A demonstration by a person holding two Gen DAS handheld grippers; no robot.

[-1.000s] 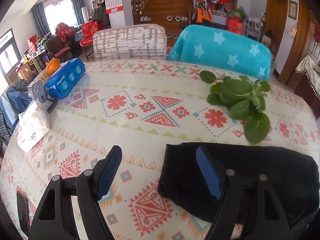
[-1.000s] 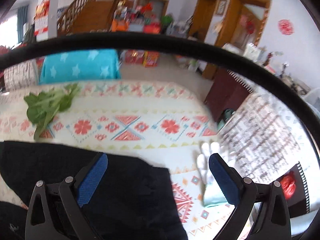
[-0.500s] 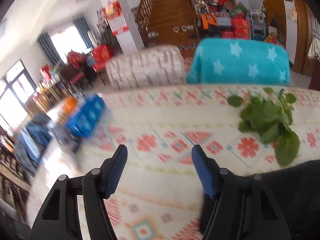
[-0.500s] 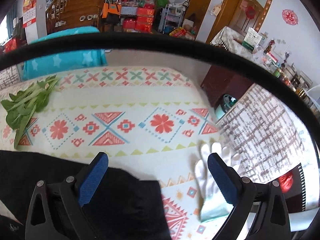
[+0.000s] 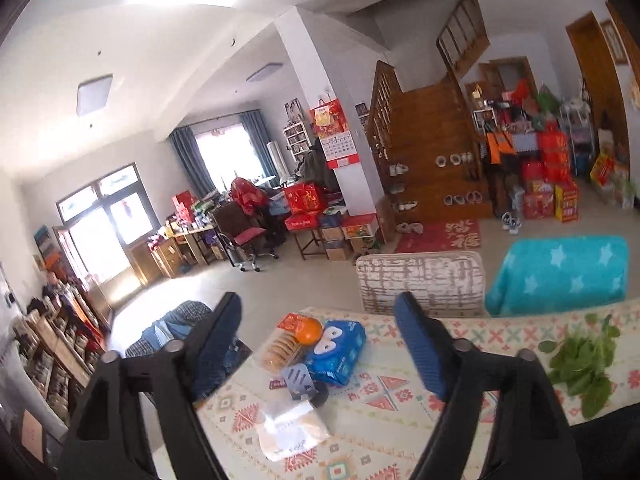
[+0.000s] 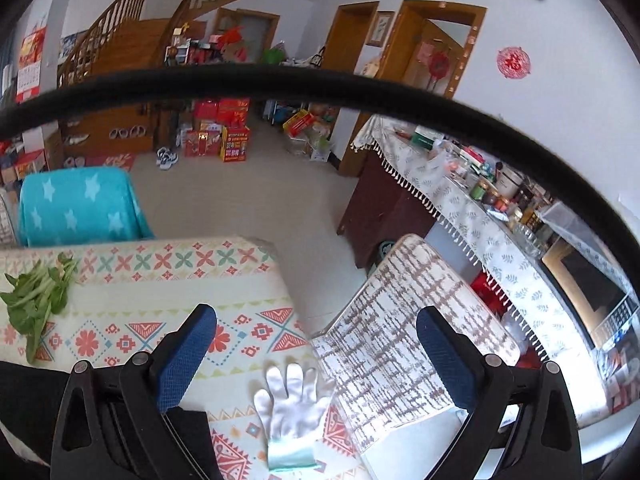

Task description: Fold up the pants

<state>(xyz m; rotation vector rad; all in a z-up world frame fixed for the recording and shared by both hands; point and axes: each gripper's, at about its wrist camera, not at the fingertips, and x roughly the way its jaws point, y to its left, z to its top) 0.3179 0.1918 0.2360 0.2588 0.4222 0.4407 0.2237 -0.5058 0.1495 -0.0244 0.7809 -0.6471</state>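
The black pants (image 5: 608, 440) lie on the patterned tablecloth (image 5: 400, 400), showing only as a dark edge at the bottom right of the left wrist view. My left gripper (image 5: 320, 344) is raised above the table, left of the pants, its jaws opening with nothing between them. In the right wrist view the pants (image 6: 28, 392) fill the bottom left corner, partly behind the left finger. My right gripper (image 6: 316, 354) is open and empty, held above the table's right end over a white glove (image 6: 292, 404).
A blue wipes pack (image 5: 340, 352), an orange (image 5: 310, 330) and a plastic bag (image 5: 292, 428) sit at the table's left end. Leafy greens (image 5: 580, 364) lie behind the pants. Chairs stand at the far side (image 5: 420, 284) and the right end (image 6: 400, 352). A black cable (image 6: 320, 80) crosses the right view.
Both grippers have risen off the pants and tilted upward, so the pants slid to the bottom of both views. The left gripper swung left; its jaws narrowed, then widened.
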